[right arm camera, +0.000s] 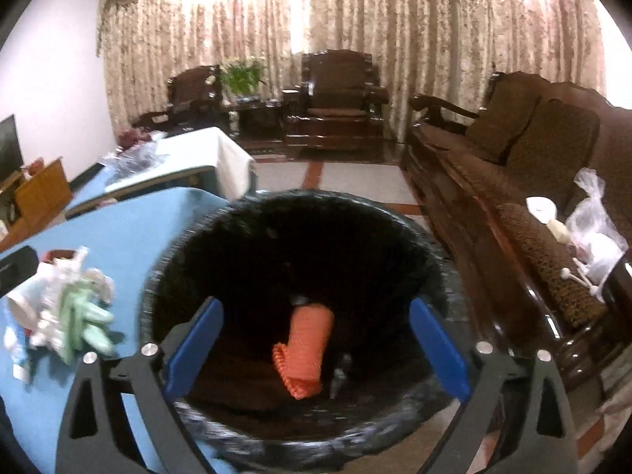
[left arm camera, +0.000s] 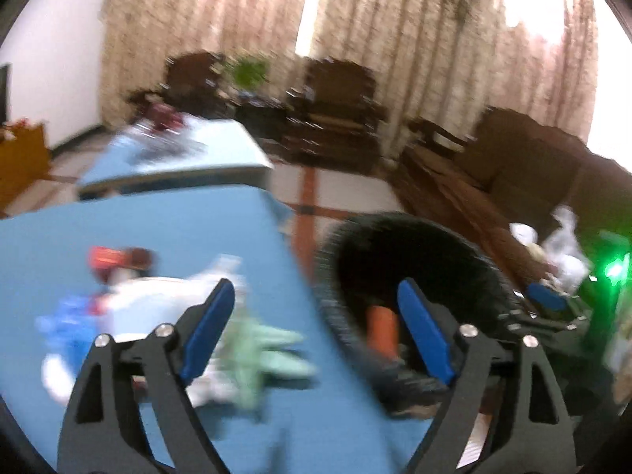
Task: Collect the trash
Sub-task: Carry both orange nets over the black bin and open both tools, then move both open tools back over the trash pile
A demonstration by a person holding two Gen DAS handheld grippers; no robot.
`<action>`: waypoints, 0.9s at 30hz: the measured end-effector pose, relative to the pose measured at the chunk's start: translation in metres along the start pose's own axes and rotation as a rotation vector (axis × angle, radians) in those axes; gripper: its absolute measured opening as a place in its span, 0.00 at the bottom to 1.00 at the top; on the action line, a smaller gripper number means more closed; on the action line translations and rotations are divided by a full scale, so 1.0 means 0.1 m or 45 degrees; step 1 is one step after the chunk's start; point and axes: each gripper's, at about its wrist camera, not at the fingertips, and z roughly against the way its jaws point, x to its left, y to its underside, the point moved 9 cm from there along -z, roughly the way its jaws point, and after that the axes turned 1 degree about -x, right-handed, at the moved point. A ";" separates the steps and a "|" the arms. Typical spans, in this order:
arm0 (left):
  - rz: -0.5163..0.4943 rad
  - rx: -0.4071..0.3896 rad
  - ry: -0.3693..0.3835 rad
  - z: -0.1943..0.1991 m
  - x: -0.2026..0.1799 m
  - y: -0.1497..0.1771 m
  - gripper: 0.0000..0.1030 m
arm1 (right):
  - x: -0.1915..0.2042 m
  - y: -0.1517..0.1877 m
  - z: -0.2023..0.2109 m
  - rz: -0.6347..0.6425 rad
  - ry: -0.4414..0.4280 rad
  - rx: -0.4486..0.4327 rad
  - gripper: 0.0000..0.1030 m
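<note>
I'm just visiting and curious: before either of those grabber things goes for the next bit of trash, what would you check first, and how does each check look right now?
1. Right gripper empty, fingers apart: ok, nothing between them.
2. Left gripper empty, fingers apart: ok.
3. Black bin within reach and its mouth unobstructed: ok, the right gripper hangs above its opening.
4. Last item inside the bin: ok, an orange wrapper lies at the bottom.
5. Trash left to collect: not ok, a trash pile of crumpled white, green and blue pieces sits on the blue table.
6. Left view sharp enough to aim: not ok, it is blurred by motion; the pile's separate pieces cannot be told apart there.
</note>
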 end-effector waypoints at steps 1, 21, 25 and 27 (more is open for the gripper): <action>-0.002 -0.025 -0.069 0.13 0.19 -0.02 0.84 | 0.15 -0.03 0.05 0.012 -0.028 -0.015 0.92; 0.130 0.008 -0.638 1.04 2.27 0.41 0.86 | 2.94 0.30 0.29 0.367 -0.529 -0.056 0.85; 0.136 0.001 -0.670 1.12 2.43 0.49 0.86 | 3.04 0.40 0.18 0.358 -0.542 -0.013 0.80; 0.135 -0.001 -0.679 1.12 2.48 0.49 0.86 | 3.07 0.44 0.16 0.359 -0.546 -0.002 0.77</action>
